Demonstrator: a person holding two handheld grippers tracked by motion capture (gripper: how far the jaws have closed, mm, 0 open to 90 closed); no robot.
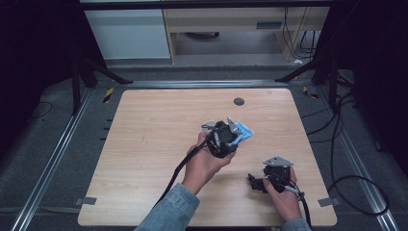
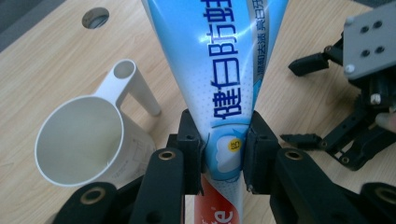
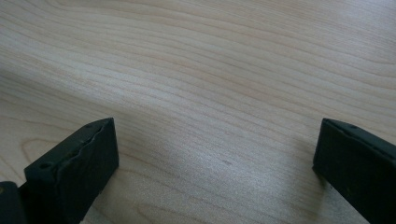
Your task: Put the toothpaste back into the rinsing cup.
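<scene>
Gripping a blue-and-white toothpaste tube (image 2: 219, 70) in the left gripper (image 2: 223, 154) above mid-table beside a white measuring cup (image 2: 81, 140), resting the wide-open right gripper (image 3: 215, 158) near the front-right corner, tube not yet set down.

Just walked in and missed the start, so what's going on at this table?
A person works two hand-held tools over a wooden table. The left tool is clamped on a blue and white toothpaste tube, held just beside a white cup that looks empty. The right tool sits low near the table's front right, jaws wide apart with nothing between them.
</scene>
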